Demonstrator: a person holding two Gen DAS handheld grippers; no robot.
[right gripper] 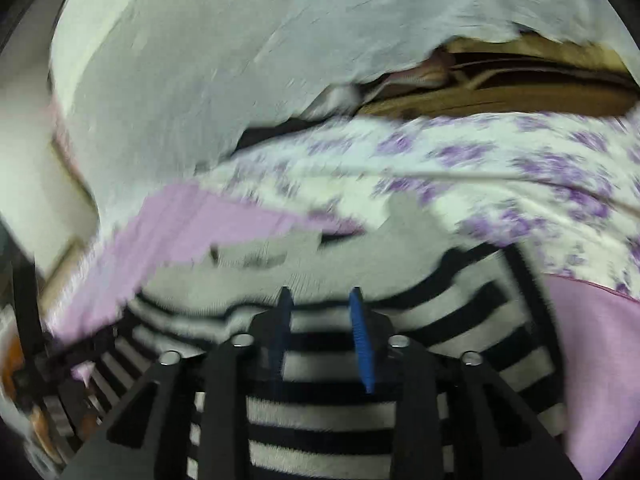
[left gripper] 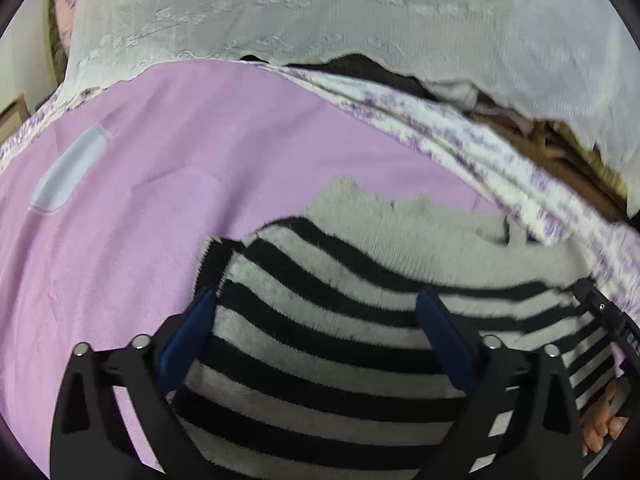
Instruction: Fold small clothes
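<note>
Both tongs are held over a striped garment on a bed, neither gripping it.

Largest in view, the bed (left gripper: 100, 240) is covered by a lilac sheet with a flowered border along its far edge. The striped garment (left gripper: 320, 360) is laid toward the near edge, its plain grey end pointing to the far edge, so its long axis is judged to run away from the tongs. The left tongs (left gripper: 316, 320) are spread wide over the stripes, nothing pressed between the pads. The right tongs (right gripper: 320, 320) are parted narrowly, cloth seen through the gap but not pinched. The garment's right edge lies nearer the right tongs.
</note>
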